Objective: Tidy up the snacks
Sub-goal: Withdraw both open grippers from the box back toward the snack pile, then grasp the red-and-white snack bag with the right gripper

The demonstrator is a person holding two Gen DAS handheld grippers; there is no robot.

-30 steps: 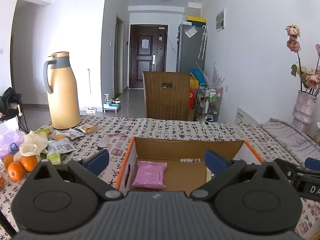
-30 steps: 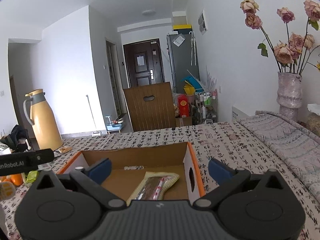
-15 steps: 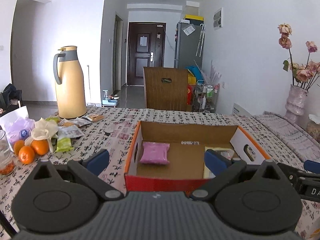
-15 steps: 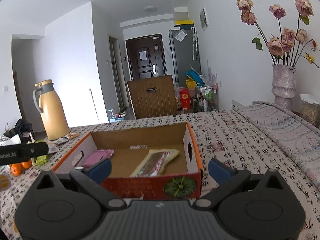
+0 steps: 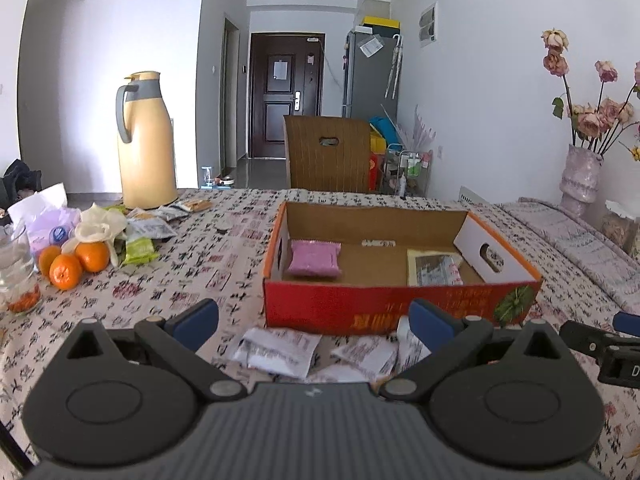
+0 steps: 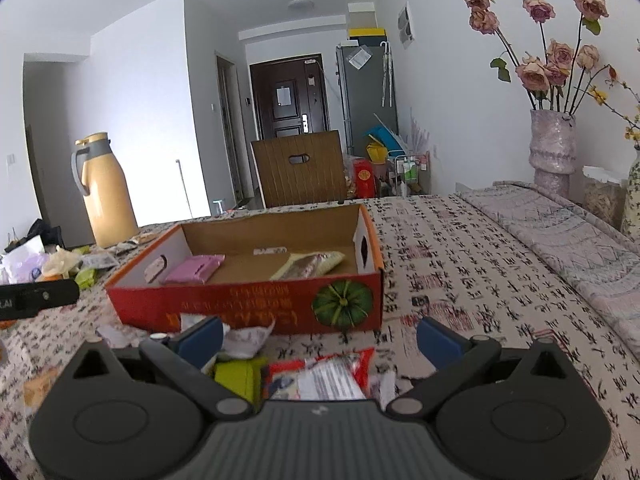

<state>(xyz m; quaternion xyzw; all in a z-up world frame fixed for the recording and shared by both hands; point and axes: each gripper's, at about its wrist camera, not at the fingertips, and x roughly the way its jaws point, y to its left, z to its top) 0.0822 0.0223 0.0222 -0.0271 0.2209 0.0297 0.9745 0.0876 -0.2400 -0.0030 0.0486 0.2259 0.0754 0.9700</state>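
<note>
A red cardboard box (image 5: pixel 384 306) (image 6: pixel 248 304) stands on the patterned tablecloth. Inside lie a pink packet (image 5: pixel 315 257) (image 6: pixel 195 269) on the left and a yellowish snack bar packet (image 5: pixel 434 267) (image 6: pixel 308 265) on the right. My left gripper (image 5: pixel 314 322) is open over white sachets (image 5: pixel 278 351) in front of the box. My right gripper (image 6: pixel 320 338) is open above a red-and-white packet (image 6: pixel 324 376) and a green packet (image 6: pixel 236 376). More snack packets (image 5: pixel 150 228) lie at the far left.
A yellow thermos jug (image 5: pixel 145 142) stands at the back left, with oranges (image 5: pixel 76 262), a glass (image 5: pixel 16 268) and a purple bag (image 5: pixel 52 224) nearby. A vase of dried roses (image 6: pixel 554 148) stands at the right. A wooden chair back (image 5: pixel 326 154) rises behind the table.
Both grippers have drawn back from the box toward the table's near side; the box front and loose packets before it have come into view. Both stay open.
</note>
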